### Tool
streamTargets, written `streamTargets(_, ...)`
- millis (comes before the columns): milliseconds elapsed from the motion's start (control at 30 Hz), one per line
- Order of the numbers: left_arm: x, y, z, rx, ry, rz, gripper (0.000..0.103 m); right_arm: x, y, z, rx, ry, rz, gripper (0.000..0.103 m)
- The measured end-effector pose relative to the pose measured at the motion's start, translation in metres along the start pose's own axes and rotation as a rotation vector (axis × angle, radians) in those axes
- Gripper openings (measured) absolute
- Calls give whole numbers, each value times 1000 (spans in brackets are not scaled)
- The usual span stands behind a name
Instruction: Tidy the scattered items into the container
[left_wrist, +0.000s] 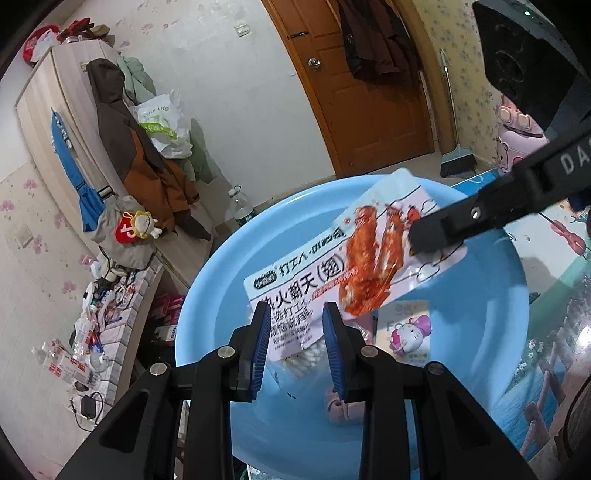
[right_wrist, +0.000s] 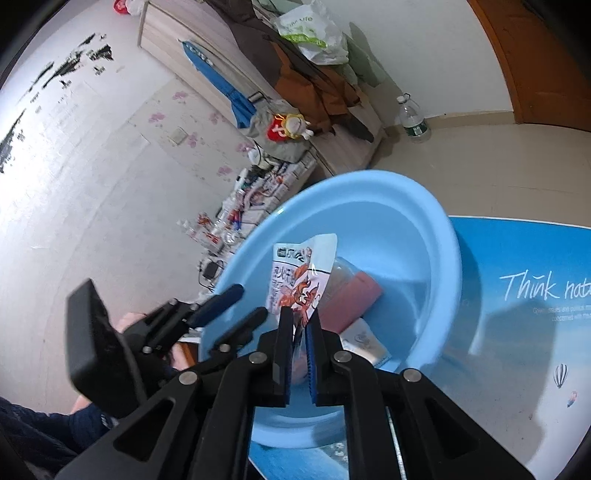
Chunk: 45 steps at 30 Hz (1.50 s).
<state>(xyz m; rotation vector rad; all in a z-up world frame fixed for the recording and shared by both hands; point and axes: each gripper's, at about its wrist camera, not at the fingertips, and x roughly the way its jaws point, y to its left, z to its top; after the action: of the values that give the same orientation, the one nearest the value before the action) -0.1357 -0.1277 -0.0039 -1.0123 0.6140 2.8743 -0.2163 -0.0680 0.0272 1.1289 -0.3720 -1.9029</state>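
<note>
A light blue basin (left_wrist: 480, 314) stands on the table. My right gripper (right_wrist: 299, 328) is shut on a corner of a white snack packet (right_wrist: 291, 280) printed with red chicken wings, which hangs above the basin's inside. From the left wrist view the same packet (left_wrist: 332, 273) slants across the basin, with the right gripper (left_wrist: 421, 240) pinching its upper right corner. My left gripper (left_wrist: 295, 325) hovers over the near side of the basin, jaws a little apart and nothing between them. Under the packet lie a cotton swab pack (left_wrist: 303, 360) and a cartoon-cat card (left_wrist: 406, 332).
A pink pouch (right_wrist: 347, 299) and a white packet (right_wrist: 365, 341) also lie in the basin. The table has a blue printed cover (right_wrist: 517, 295). A low shelf with clutter (left_wrist: 92, 332), hanging coats (left_wrist: 140, 155) and a water bottle (right_wrist: 413, 118) are beyond it.
</note>
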Motion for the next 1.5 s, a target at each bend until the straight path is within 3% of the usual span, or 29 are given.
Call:
streamTargets(133, -2, 0, 0, -9, 2, -1, 33, 4, 2, -2, -13, 1, -16, 8)
streamTargets(300, -6, 1, -1, -22, 5, -6, 34, 8, 3, -3, -39, 12, -107, 11)
streamTargets(400, -8, 1, -3, -33, 6, -7, 35, 10, 6, -2, -74, 7, -181, 16)
streamTargets(500, -10, 2, -4, -49, 7, -11, 36, 8, 11, -5, -104, -8, -230, 32)
streamTargets(733, -17, 2, -6, -74, 2, -18, 43, 3, 21, -12, -155, -33, -302, 35)
streamTargets(967, -22, 2, -8, -105, -9, -26, 59, -8, 25, -17, -183, -74, -335, 37)
streamTargets(1033, -26, 0, -8, -98, -24, -37, 66, -12, 27, -19, -183, -88, -333, 41)
streamTargets(1100, -32, -4, -8, -82, -45, -42, 78, -18, 29, -21, -189, -112, -330, 50)
streamTargets(1200, -41, -8, -5, -63, -79, -45, 83, -27, 30, -27, -191, -140, -341, 55)
streamTargets(1433, -53, -13, -8, -69, -82, -47, 92, -46, 20, -39, -143, -152, -369, 56)
streamTargets(1500, -55, -12, -10, -78, -71, -44, 92, -54, 20, -42, -145, -166, -391, 64)
